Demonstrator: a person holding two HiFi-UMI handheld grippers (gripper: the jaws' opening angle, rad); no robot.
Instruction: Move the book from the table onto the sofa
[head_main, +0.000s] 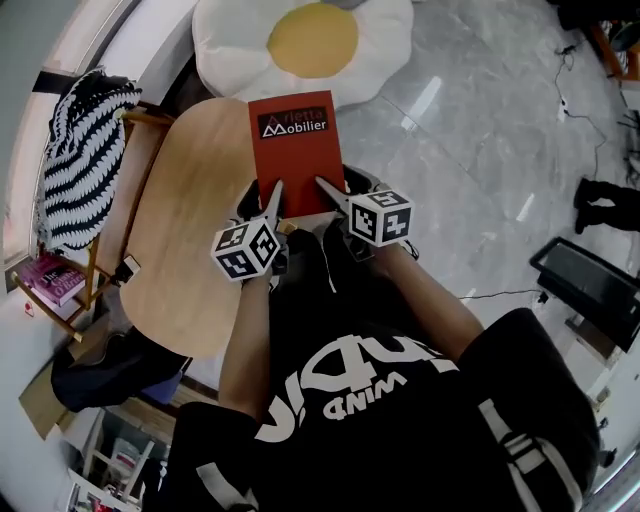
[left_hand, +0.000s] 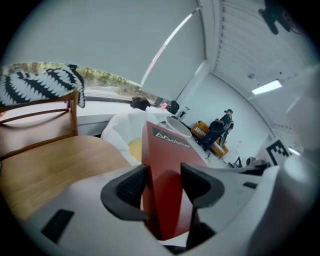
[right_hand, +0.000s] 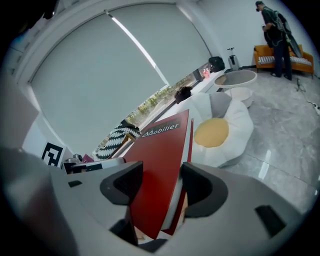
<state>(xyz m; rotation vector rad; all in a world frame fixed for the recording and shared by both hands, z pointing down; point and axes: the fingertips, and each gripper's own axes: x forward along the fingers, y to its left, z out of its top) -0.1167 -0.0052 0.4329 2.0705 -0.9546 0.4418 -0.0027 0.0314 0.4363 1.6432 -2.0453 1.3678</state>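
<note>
A red book (head_main: 295, 150) with "Mobilier" on its cover is held up over the far end of the round wooden table (head_main: 190, 240), between both grippers at its near edge. My left gripper (head_main: 272, 192) is shut on the book's (left_hand: 165, 170) near left corner. The right gripper (head_main: 325, 186) is shut on its near right corner, and the red cover (right_hand: 160, 160) runs between those jaws. Beyond the book lies the white egg-shaped floor cushion (head_main: 310, 40) with a yellow centre, also visible as cushion (right_hand: 212, 132).
A wooden chair with a black-and-white striped cushion (head_main: 85, 150) stands left of the table. A low shelf holds a pink book (head_main: 50, 278). A black stand (head_main: 590, 285) sits on the grey floor at right. Far off are a person (right_hand: 275, 27) and an orange sofa (right_hand: 280, 54).
</note>
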